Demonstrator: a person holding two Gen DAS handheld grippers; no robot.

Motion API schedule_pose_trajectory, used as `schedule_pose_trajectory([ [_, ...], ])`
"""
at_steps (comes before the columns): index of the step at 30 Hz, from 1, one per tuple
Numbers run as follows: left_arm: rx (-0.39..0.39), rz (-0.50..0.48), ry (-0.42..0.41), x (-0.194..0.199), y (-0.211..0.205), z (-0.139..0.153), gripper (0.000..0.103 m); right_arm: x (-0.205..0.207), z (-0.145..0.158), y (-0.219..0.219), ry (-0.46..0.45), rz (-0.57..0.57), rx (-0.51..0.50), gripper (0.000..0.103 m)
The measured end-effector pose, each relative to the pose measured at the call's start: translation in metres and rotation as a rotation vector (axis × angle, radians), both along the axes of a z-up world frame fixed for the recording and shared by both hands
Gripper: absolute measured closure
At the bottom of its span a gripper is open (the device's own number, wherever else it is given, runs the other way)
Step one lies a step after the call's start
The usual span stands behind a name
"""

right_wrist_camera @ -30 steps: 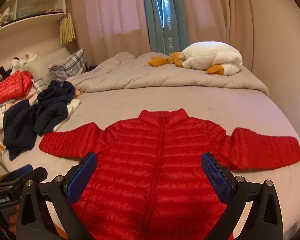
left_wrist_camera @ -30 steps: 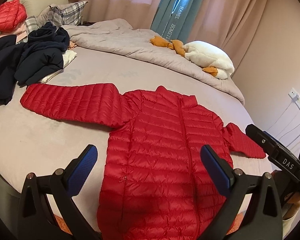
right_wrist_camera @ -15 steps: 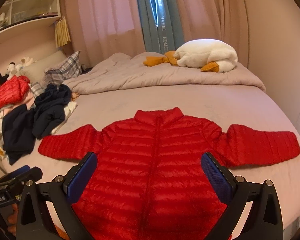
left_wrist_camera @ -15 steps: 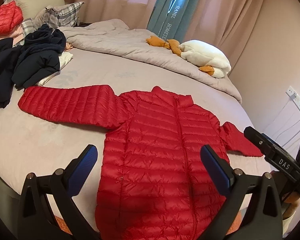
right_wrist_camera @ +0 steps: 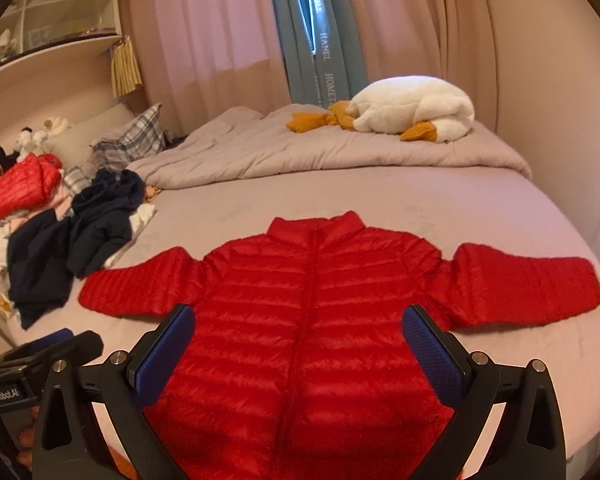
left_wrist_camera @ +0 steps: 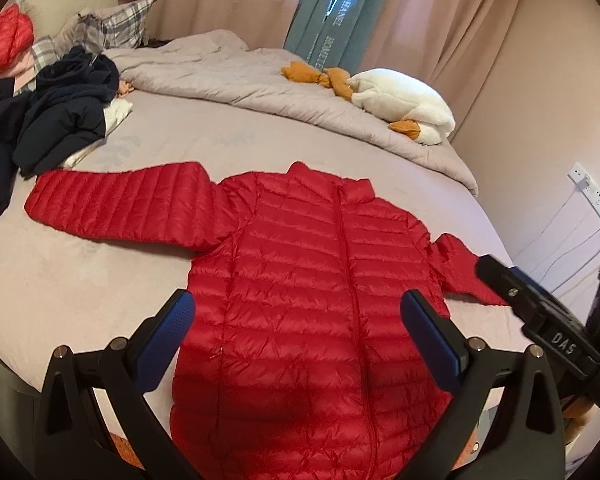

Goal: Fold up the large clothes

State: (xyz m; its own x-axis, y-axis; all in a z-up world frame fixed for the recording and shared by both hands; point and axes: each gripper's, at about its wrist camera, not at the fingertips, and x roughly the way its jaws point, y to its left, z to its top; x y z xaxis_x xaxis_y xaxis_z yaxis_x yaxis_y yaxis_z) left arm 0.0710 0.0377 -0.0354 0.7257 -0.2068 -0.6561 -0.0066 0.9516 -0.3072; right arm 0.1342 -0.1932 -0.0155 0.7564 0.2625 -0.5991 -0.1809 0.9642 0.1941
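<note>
Home bedroom, wide bed, rumpled duvet, plaid pillow, drawn curtains, goose plush

"HANEL HOMETE…", cut off: teal curtain, 12 o'clock. "DAS": right gripper, 4 o'clock. "GenRobot.AI": left gripper, 8 o'clock.

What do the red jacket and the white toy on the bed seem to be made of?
Red puffer jacket: probably thin nylon or polyester shell with padded filling, slight sheen; stitched horizontal channels puff up. White plush goose: soft fleecy pile, matte, fuzzy outline.
</note>
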Motion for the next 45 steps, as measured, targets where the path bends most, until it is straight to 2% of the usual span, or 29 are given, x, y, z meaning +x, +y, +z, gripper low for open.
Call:
schedule_pose_trajectory([
  [7,0.017,-0.007,-0.015,-0.002,-0.010,0.006,0.000,-0.004,-0.002,-0.001,-0.007,0.007,-0.021,0.000],
  [19,0.004,-0.023,-0.010,-0.003,-0.015,0.008,0.000,-0.007,0.003,-0.015,-0.025,-0.019,-0.009,0.000],
  [29,-0.034,-0.012,-0.005,-0.002,-0.009,0.011,0.000,-0.012,0.014,-0.028,-0.066,-0.041,0.011,0.000],
  [45,-0.038,0.027,0.013,0.000,0.004,0.006,0.000,-0.011,0.018,-0.033,-0.089,-0.056,0.023,0.000],
])
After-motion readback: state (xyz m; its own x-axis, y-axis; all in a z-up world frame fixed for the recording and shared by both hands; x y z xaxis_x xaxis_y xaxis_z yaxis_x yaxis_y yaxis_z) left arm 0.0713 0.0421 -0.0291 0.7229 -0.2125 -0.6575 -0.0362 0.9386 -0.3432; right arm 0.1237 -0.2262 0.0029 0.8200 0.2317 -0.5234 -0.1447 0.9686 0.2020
